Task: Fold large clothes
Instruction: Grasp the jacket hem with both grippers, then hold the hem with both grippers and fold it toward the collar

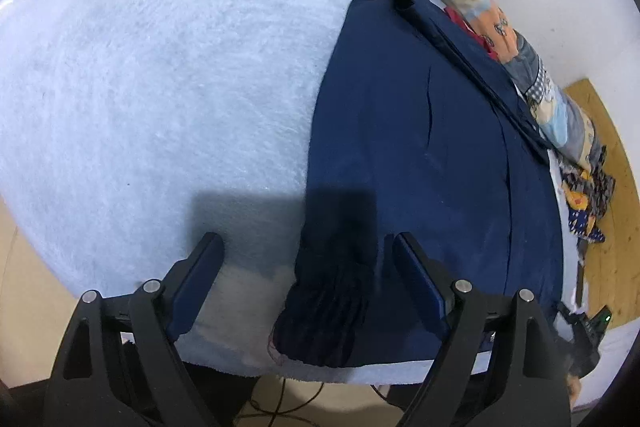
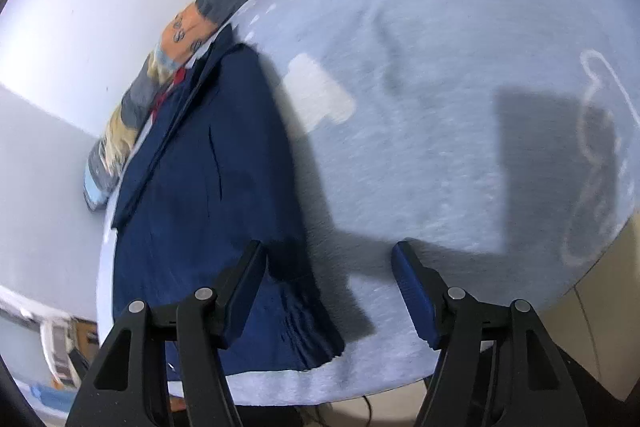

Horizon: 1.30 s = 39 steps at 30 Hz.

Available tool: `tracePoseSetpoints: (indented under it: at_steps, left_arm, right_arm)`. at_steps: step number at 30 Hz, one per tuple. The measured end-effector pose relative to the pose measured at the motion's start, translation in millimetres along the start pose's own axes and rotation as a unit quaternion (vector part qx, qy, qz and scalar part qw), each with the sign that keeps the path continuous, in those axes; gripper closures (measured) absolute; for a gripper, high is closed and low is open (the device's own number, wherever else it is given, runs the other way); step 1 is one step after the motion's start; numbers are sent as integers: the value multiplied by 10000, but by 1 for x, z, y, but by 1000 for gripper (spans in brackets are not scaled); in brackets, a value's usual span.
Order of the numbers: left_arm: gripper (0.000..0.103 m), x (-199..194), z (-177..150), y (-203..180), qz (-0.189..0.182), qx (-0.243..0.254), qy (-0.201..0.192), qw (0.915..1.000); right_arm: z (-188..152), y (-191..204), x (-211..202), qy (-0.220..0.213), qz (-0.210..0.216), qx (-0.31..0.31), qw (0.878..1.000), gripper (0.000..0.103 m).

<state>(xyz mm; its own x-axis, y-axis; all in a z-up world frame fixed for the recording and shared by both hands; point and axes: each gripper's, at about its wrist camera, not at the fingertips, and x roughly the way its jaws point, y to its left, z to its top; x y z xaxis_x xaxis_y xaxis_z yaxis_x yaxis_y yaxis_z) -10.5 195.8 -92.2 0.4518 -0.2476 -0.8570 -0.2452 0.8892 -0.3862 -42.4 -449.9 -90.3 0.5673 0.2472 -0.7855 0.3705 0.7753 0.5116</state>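
Both tongs spread above navy jacket beside patterned quilt.

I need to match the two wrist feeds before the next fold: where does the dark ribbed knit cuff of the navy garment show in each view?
Left wrist: the dark ribbed knit cuff lies bottom centre, between the open left claw fingers, at the blanket's near edge.
Right wrist: the cuff sits low, left of centre, inside the open right claw by its left finger.
Shared landmark: the long patchwork bolster pillow against the white wall.
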Motion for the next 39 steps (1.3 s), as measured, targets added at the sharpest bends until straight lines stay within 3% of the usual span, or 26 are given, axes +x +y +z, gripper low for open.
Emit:
tracePoseSetpoints:
  at_steps: [3,8,10,15,19,23,36,39]
  left_arm:
    - [16,2,-3,-8,44,192,35,9998]
    - [17,5,-10,-29,130,776,47,9969]
    - [27,5,-12,-38,333,1046,-49,9939]
    - [31,7,-9,-36,392,951,-128,9946]
    - [31,9,-16,-52,644,1304,-262,9890]
    - [31,12,-22,-57,804,1419,-425,9857]
    - [14,20,-21,-60,968,1421,-485,9839]
    - [16,20,-22,-64,1013,1498,-531,9821]
  right_arm:
    - [-6,16,10,160,-70,-372,9992,38]
    - [-21,44,18,329,91,-1027,9941,59]
    - [-20,41,21,372,-147,-1029,9939,74]
    - [-25,34,21,333,-131,-998,9944,75]
    - [-35,38,20,124,-173,-1379,9902,71]
    - [-35,39,20,106,-173,-1349,9906,71]
    - [-32,32,20,139,-91,-1089,9939,72]
    - [-30,35,20,201,-72,-1090,9938,80]
